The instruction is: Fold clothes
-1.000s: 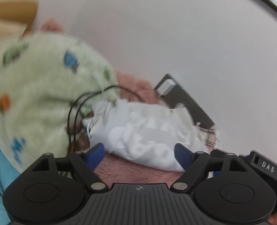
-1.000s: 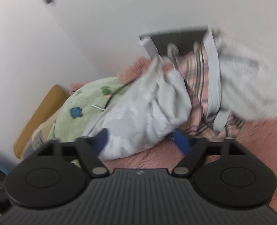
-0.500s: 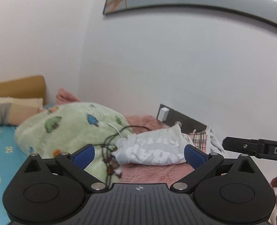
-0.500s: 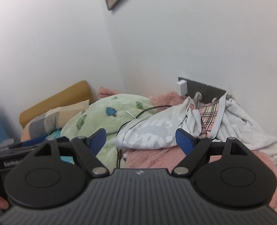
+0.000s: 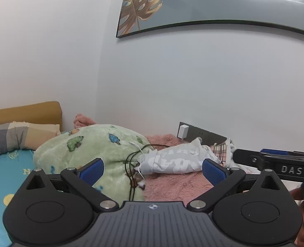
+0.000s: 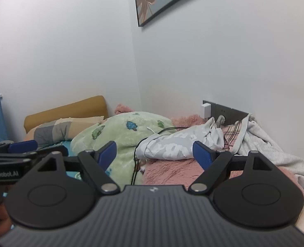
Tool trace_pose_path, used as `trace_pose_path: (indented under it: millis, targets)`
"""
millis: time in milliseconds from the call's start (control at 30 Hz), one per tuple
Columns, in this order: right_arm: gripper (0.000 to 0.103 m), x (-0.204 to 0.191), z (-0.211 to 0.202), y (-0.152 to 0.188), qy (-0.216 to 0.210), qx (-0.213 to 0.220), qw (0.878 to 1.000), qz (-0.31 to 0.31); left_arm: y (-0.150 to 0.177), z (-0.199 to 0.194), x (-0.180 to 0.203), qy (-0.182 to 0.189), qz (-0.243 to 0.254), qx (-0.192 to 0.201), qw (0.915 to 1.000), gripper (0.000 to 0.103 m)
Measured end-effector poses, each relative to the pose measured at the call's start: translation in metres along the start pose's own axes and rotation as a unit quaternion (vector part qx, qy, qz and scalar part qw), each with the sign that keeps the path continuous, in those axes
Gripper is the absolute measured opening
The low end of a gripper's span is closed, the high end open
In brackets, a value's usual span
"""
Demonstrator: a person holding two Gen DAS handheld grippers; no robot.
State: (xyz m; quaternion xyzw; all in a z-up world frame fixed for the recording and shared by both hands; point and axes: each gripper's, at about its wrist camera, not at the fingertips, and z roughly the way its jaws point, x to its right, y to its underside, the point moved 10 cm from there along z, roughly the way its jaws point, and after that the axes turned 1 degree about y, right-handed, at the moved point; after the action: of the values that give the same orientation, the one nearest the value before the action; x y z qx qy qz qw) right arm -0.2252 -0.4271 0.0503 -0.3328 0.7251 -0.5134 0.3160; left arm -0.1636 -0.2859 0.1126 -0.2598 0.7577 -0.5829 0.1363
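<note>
Both tools — left tool (image 5: 152, 169), right tool (image 6: 154, 152) — gape empty, short of the crumpled grey-and-white printed garment (image 5: 173, 161) (image 6: 168, 147) on the fuzzy pink blanket (image 5: 176, 186).

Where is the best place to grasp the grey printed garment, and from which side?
Probably the bunched end of the grey printed garment nearest the black cables, approached from above and the front with the open right claw. The other end lies against the plaid cloth.

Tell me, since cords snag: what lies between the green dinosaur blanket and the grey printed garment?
Black cables and a thin white one, draped off the green blanket beside the grey garment; both wrist views show them.
</note>
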Motion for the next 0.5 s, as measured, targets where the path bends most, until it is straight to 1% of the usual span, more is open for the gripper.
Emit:
trace_pose_path:
  millis: [100,233,500]
  targets:
    - [0.083,-0.006,0.004,0.004,0.003,0.007,1.0,0.003,0.004,0.001,-0.005,-0.017,0.007,0.006,0.9998,0.102]
    - [0.083,-0.011,0.011,0.008,0.015,0.014,1.0,0.001,0.01,0.005,-0.01,-0.012,0.002,0.003,0.9999,0.102]
    - [0.083,-0.018,0.027,0.019,0.023,0.003,1.0,-0.007,0.017,0.014,-0.022,-0.02,-0.01,-0.008,0.9997,0.102]
